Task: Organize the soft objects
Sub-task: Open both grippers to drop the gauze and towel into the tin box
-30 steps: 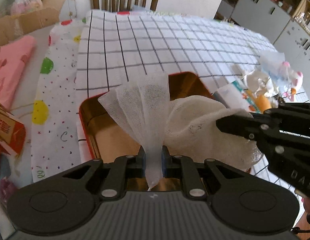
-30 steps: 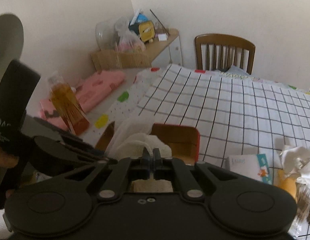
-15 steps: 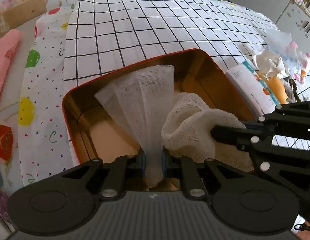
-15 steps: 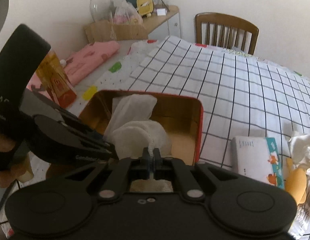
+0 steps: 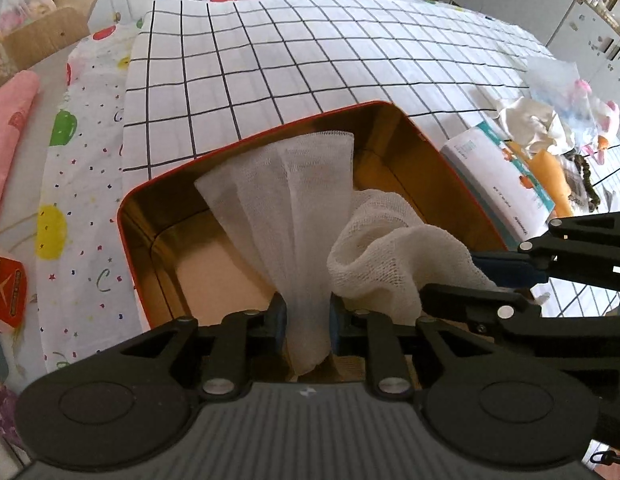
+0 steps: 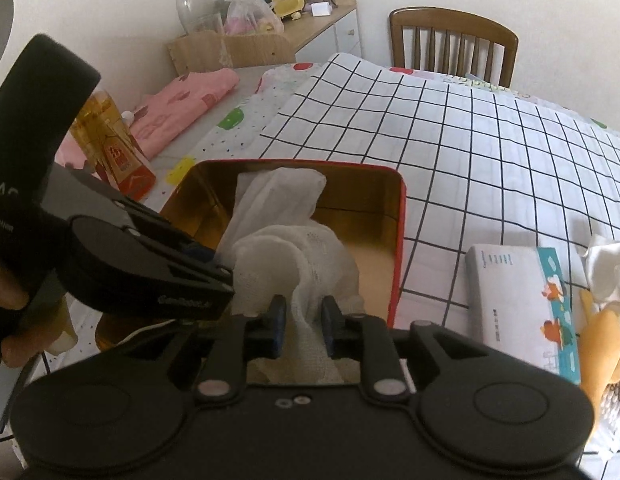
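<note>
White gauze cloth hangs over the red-rimmed tin box as you loosen both holds at once: your left gripper and your right gripper are each opening, the fabric running between the blue pads, which now stand a little apart where a second ago they were pinched tight on it. Compared with a moment earlier, the box sits closer beneath both tools and the cloth has sunk from above the rim to well inside the golden walls, its fanned upper edge leaning toward the far side and its bunched lower half resting near the right wall. That reads as the drop-off itself: the gauze looks about to settle into the box, and the release appears nearly done, though whether the pads have fully let go cannot be told. Beside the box, on the black-gridded tablecloth, lie a tissue pack with small cartoon animals and fine print too small to read, and a heap of other soft things, likely next in line. Legible writing is scarce: "GenRobot.AI" in pale letters along the left gripper's arm in the right wrist view, and red Chinese characters on the amber bottle, not clearly readable.
</note>
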